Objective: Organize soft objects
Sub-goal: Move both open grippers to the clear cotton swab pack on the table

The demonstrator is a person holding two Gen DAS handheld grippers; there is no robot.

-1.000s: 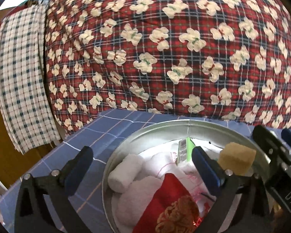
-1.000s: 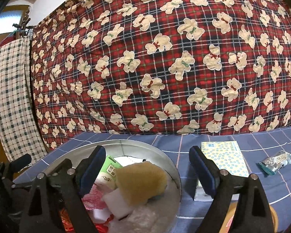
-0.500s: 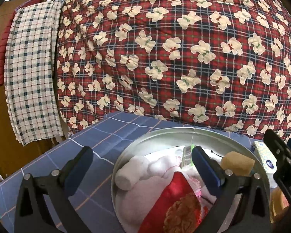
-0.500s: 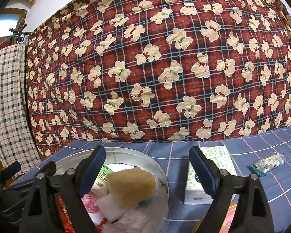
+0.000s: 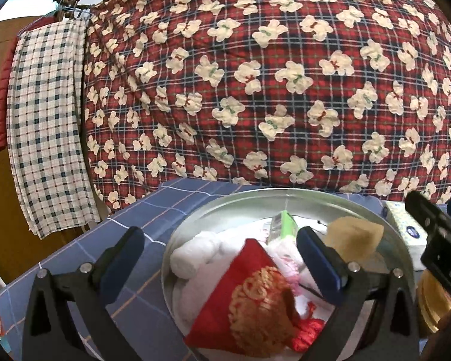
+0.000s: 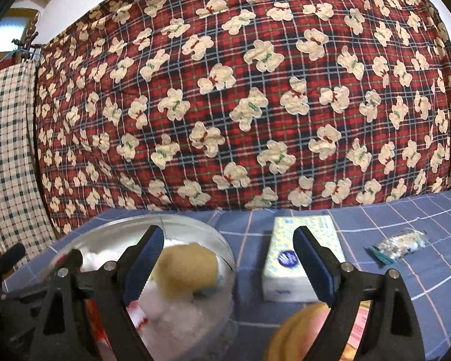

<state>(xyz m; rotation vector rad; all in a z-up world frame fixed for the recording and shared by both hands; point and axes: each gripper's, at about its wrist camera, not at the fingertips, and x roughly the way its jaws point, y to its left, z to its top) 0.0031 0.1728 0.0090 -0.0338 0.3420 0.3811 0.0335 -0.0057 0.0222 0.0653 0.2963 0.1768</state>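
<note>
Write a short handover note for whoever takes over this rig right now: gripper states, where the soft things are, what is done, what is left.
Left gripper: open, empty, over the metal basin.
Right gripper: open, empty, between basin and tissue pack.
Done: sponge, white towel roll and red pouch lie in the basin.
Left: tissue pack and cotton swab bag sit on the blue cloth, probably next.

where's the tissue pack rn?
Right wrist view: the tissue pack lies flat on the blue checked tablecloth, just right of the metal basin, with a small clear bag further right.
</note>
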